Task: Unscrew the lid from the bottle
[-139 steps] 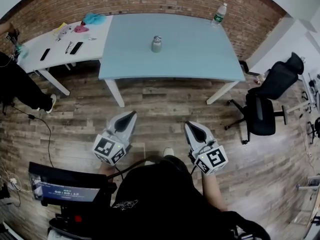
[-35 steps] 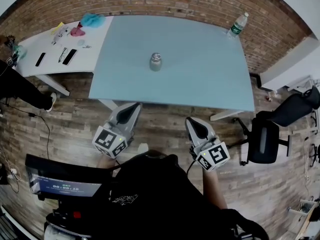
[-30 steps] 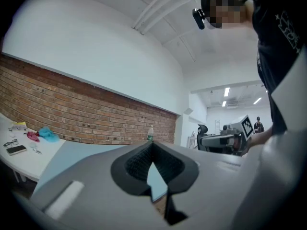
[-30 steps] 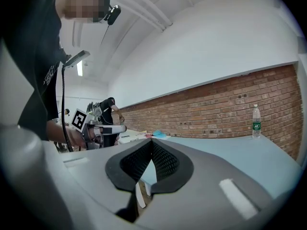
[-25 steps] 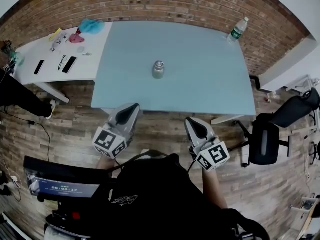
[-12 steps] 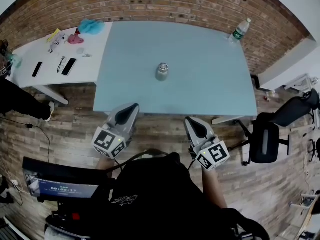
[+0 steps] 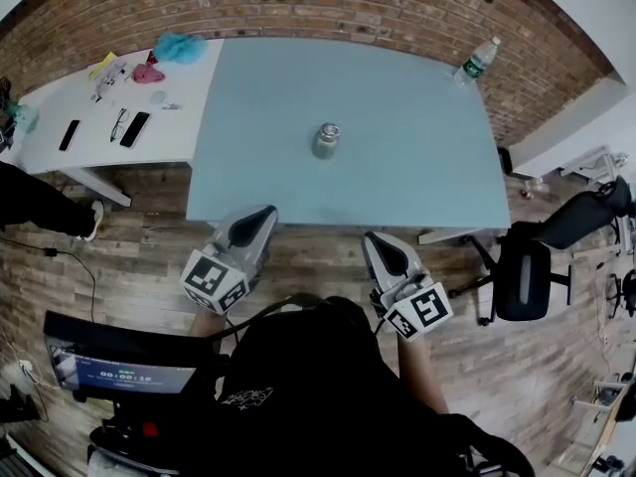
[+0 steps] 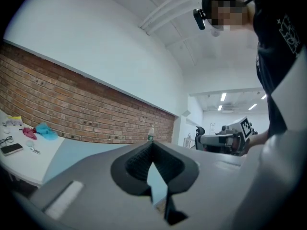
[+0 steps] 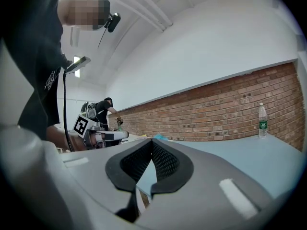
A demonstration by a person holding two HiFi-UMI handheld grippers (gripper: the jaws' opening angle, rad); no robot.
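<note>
I had both grippers held out level in front of me and short of the desk [image 7: 417, 167], over the wooden floor [image 7: 318, 241], so I judged the approach step was in hand and nothing of the unscrewing had begun. The left gripper [image 7: 264, 213] had its jaws pressed together with nothing between them, and its own view showed the 2 dark pads meeting at the tip. The right gripper [image 7: 371, 239] was the same, closed and empty. The bottle [image 7: 326, 141], a small metal one, stood upright near the middle of the blue desk with its lid [image 7: 328, 129] on, well apart from both grippers and roughly between their lines of aim. A plastic water bottle [image 7: 478, 59] stood at the far right corner by the brick wall, and I took it to be no part of the job. A white desk [image 7: 60, 107] with small items sat to the left, and an office chair [image 7: 537, 256] to the right. By my reading, the next move called for closing in on the desk edge, opening both sets of jaws, then putting 1 gripper around the body to steady it and the other on the lid to turn it.
</note>
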